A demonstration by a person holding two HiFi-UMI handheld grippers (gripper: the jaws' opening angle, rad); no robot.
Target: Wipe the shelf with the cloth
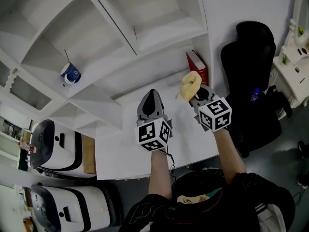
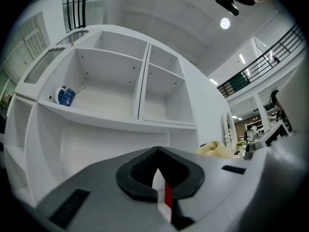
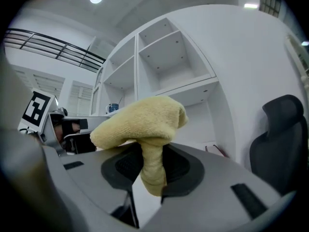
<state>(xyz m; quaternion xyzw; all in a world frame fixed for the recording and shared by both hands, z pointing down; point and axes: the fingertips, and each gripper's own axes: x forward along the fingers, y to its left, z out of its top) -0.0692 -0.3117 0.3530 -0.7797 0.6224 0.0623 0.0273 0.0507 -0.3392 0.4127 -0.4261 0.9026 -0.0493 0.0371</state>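
Yellow cloth (image 3: 145, 122) was found bunched and clamped in the right gripper (image 3: 147, 178). A narrow stem was pinched between the jaws and the bulk mushroomed out ahead of the tips, along the jaws' own line. It was held in the air over the desk (image 1: 125, 149), clear of every board as far as the views showed.

The shelf (image 1: 159, 30) lay ahead of the cloth and above it, its boards running crosswise to the gripper's axis. In my judgement the coming move was a forward and upward reach, and the right hand was both the nearer and the loaded one.

A red book (image 1: 198, 66) stood just beyond the cloth in the lower bay. A blue cup (image 1: 70, 74) sat well to the left.

The left gripper (image 1: 151, 103) was alongside, jaws drawn together on nothing.
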